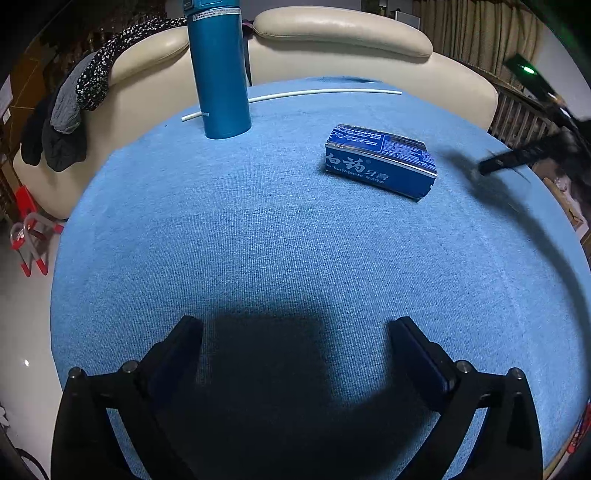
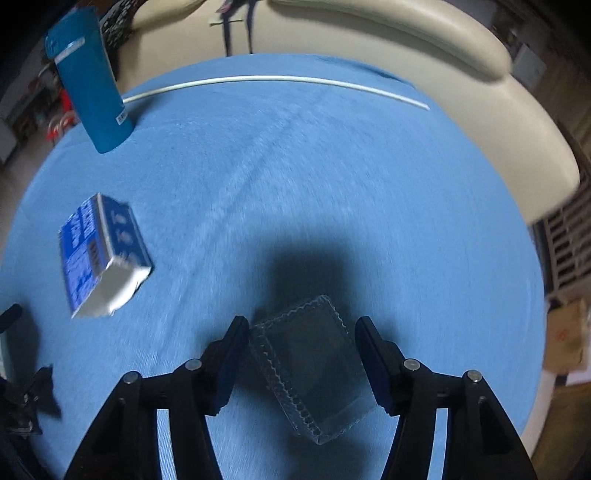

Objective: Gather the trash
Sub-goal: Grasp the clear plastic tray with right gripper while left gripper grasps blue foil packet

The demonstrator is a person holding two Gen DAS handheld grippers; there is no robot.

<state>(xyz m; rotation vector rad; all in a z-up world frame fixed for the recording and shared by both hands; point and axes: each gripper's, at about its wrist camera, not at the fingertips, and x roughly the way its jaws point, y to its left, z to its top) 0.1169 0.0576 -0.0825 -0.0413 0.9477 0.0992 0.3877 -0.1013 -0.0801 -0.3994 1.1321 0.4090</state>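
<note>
A blue toothpaste box (image 1: 380, 160) lies on the blue cloth table (image 1: 258, 240), ahead and to the right of my left gripper (image 1: 295, 332), which is open and empty. The box also shows at the left in the right wrist view (image 2: 103, 254), one end torn open. My right gripper (image 2: 301, 328) is open, its jaws on either side of a clear plastic tray (image 2: 314, 365) lying on the cloth; whether they touch it I cannot tell. The right gripper shows blurred at the right edge of the left wrist view (image 1: 509, 158).
A tall teal bottle (image 1: 219, 70) stands at the far left of the table, also in the right wrist view (image 2: 92, 85). A thin white rod (image 1: 295, 95) lies along the far edge. A cream sofa (image 1: 343, 33) with dark clothes (image 1: 74, 96) stands behind the table.
</note>
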